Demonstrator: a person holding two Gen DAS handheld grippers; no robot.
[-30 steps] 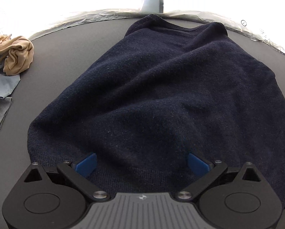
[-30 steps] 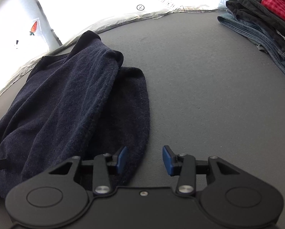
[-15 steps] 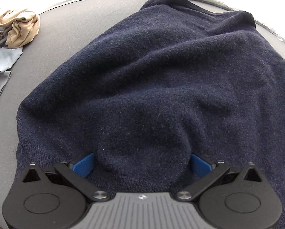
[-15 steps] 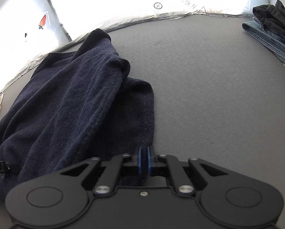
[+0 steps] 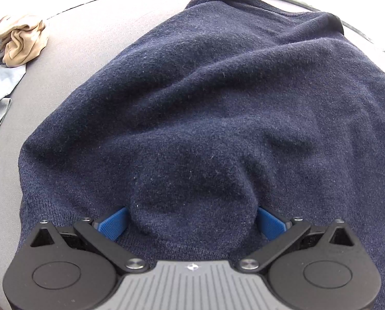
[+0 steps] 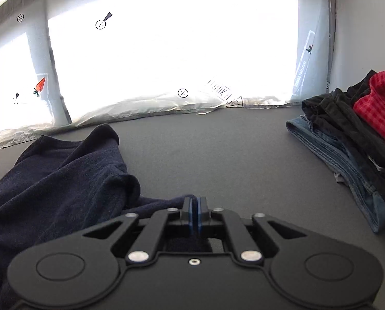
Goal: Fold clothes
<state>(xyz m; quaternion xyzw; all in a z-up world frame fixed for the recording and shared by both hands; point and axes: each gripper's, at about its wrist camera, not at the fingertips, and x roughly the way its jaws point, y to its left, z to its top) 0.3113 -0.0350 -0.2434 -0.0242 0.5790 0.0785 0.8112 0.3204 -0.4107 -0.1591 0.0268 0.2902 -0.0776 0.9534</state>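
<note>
Navy sweater (image 6: 63, 180) edge, now pinched in raised right hand-held gripper (image 6: 195, 211)

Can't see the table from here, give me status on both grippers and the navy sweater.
Left gripper open, straddling a sweater bulge. Right gripper shut on the sweater's edge. Nothing blocking.
</note>
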